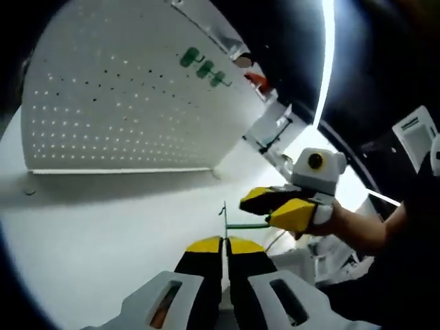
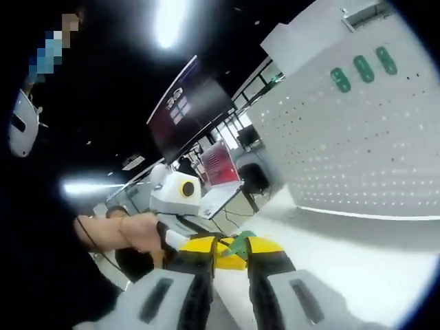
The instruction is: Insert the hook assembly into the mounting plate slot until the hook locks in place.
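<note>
1. Yellow-tipped left tongs point(image 1: 225, 245) are seen closed on a thin green hook assembly point(image 1: 224, 221); the right tongs point(image 1: 278, 206) are closed on its side arm.
2. Grip is best kept steady while the hook is aligned squarely with a slot.
3. Bare white counter point(image 1: 103, 227) gives open room ahead.
4. The pegboard mounting plate point(image 1: 124, 89) stands well apart, its lower edge meeting the counter.
</note>
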